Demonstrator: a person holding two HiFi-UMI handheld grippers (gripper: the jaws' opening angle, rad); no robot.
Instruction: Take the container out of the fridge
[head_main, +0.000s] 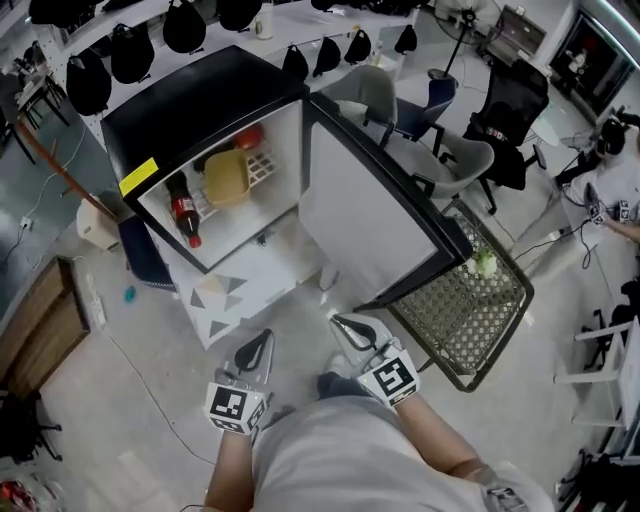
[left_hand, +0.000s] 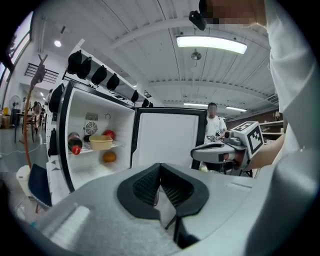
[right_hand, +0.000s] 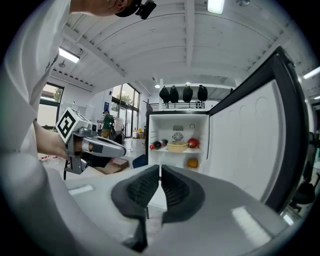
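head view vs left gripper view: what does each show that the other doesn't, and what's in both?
Head view only: the yellow label on the fridge top edge and a grey chair behind the open door.

Left gripper view only: an orange fruit on the fridge's lower level, the fan grille on its back wall, a ceiling light and a person standing past the door.

Both: the open fridge, the yellow container on the shelf between the cola bottle and a red item, plus the right tool.
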